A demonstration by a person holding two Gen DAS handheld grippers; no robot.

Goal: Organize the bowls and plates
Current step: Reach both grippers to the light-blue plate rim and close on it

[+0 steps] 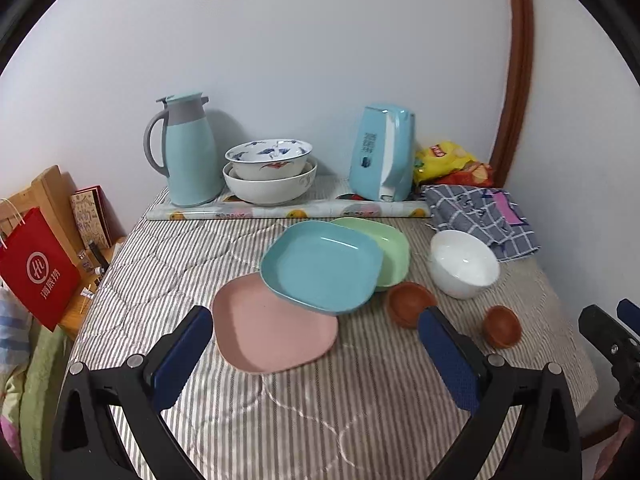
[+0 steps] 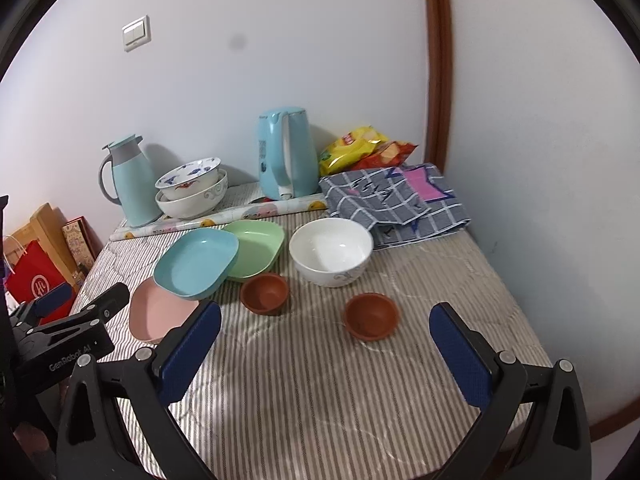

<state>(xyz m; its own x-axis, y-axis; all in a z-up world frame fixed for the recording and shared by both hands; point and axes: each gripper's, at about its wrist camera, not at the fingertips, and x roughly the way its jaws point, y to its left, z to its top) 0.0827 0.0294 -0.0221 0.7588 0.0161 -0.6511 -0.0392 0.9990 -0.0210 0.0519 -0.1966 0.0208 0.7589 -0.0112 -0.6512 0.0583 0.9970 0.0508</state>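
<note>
Left wrist view: the left gripper (image 1: 316, 340) hangs with its jaws wide apart and nothing between them. Just ahead of the jaws, nearer the left one, lies the pink plate (image 1: 272, 328) on the striped bench (image 1: 320, 420). The blue plate (image 1: 320, 266) leans tilted, its near edge riding on the pink plate's far rim and its far side overlapping the green plate (image 1: 386, 250). Beyond the right jaw sit a brown bowl (image 1: 408, 304), a second brown bowl (image 1: 502, 326) and the white bowl (image 1: 464, 262). The risk, as I judge it: pulling or lifting the pink plate first would tip the blue plate off its perch, letting it slide or clatter onto the cloth. The quilted cover looks soft, so a jaw slid under a rim may snag the fabric and drag the neighbouring plates.

Right wrist view: the right gripper (image 2: 326, 336) is likewise spread wide and empty. The nearer brown bowl (image 2: 371, 315) lies between and just ahead of the jaws; the other brown bowl (image 2: 265, 293) is ahead of the left jaw, near the blue plate (image 2: 196, 262). The white bowl (image 2: 331, 250) stands farther ahead, touching the checked cloth (image 2: 400, 204). These small rounded bowls could squirt out of a pinch on the wall, or skid on the cloth. The left gripper (image 2: 80, 300) is near on the left side, so both reaching towards the plates together could collide.
</note>
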